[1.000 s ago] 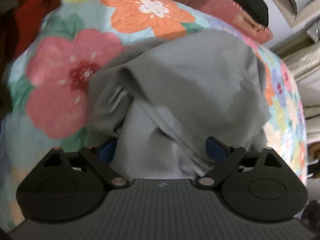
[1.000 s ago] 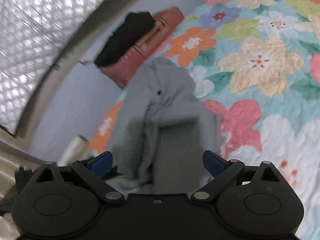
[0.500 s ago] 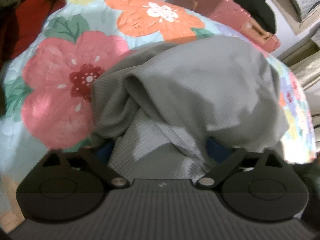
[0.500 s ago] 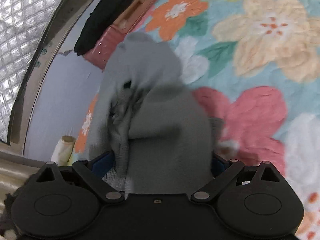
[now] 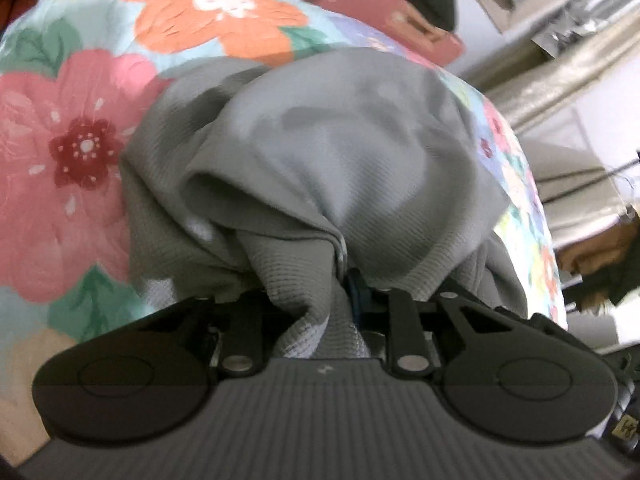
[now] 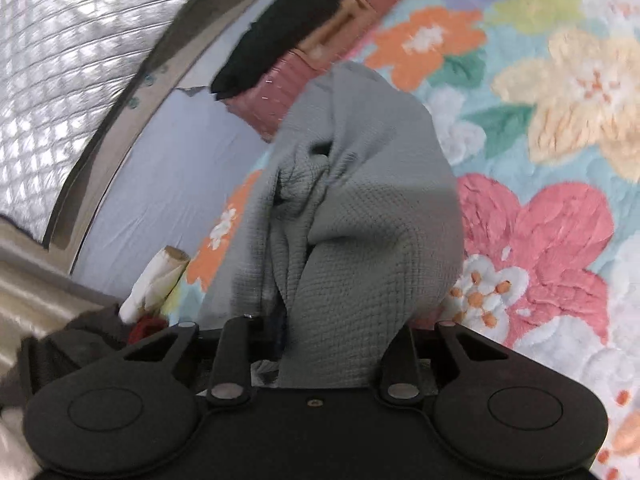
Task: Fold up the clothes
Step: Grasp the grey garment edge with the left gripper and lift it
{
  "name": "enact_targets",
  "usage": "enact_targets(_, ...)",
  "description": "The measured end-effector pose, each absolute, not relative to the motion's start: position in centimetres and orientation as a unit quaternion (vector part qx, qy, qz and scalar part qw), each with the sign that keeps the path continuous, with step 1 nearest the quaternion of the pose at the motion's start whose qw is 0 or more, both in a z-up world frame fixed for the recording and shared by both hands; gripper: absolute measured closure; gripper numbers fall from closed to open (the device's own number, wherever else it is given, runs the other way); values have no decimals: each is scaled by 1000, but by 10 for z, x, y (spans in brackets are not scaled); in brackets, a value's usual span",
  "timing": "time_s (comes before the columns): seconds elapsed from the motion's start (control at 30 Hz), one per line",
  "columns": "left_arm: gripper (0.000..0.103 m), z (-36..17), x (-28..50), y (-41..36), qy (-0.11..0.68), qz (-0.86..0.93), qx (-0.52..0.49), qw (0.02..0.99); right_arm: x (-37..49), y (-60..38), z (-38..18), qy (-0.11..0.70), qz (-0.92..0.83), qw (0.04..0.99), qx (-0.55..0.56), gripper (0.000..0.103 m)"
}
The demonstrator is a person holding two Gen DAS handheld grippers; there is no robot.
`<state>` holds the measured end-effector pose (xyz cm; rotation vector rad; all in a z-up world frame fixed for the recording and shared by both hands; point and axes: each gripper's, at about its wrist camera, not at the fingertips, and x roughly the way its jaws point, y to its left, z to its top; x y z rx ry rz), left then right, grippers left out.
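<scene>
Work surface: a floral quilt is covering the bed, showing pink, orange and cream flowers on a pale blue ground.
Garment: a grey waffle-knit garment is lying bunched on the quilt, just ahead of both grippers, with its near edge gathered up into them.
Left gripper: the left gripper is closing its jaws, and a gathered fold of the grey garment is sitting between them. One blue pad is showing just right of the pinched cloth; the other is being hidden by fabric. The cloth is puckering and pulling tight at the jaws, so the pads are pressing on it.
Right gripper: the right gripper is closing its jaws as well, with a thick roll of the same garment running between them. Both pads are being covered by fabric, so contact cannot be seen directly; the cloth is narrowing where it is passing between the fingers.
Garment shape: in the right wrist view the cloth is standing up in a tall ridge with a small dark opening near its top.
Background, far end: a reddish-pink case is resting at the far edge of the bed, with a black item lying on top of it.
Background, left side: a pale cardboard tube is lying near the quilt edge, beside a plain lilac sheet.
Image quality: both views are slightly blurring.
</scene>
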<state>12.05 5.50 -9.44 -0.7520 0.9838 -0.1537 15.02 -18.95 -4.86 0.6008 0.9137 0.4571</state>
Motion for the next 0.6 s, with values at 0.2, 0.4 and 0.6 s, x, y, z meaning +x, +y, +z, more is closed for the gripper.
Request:
enact_targets(0.2,85,-86,111,31,469,-130,-357,797,123,-208,-22,403,211,854,252,71)
enact_targets(0.4,85,-71,105,1,471,-193,-327,796,93,-229,4,383,191,878,215,72)
enact_targets(0.6,85,-44,90,-49,479,-252,-277,794,47,-259,30,350,162,908,164,72)
